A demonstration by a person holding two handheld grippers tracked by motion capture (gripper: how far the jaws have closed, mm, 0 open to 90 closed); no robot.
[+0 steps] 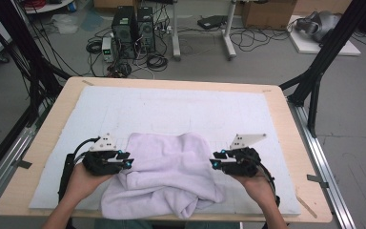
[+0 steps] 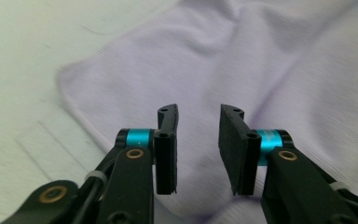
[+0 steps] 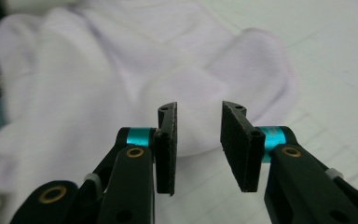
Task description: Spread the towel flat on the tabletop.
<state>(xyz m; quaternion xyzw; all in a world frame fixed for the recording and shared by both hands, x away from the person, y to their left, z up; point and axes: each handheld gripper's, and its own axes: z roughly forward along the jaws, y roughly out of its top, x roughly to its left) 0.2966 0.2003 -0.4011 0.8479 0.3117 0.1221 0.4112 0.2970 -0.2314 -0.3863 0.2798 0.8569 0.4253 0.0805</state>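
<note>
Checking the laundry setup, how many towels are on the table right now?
1. A single crumpled lavender towel lies at the near edge of the white mat, between the left gripper and the right gripper. Its folds could hide something underneath.

Wood table w/ white mat; lilac towel crumpled at near edge.

towel on mat, between both grippers

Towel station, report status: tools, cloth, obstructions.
Left tool open, right tool open. Lilac towel crumpled between them, ungripped. Nothing else on the white mat.
</note>
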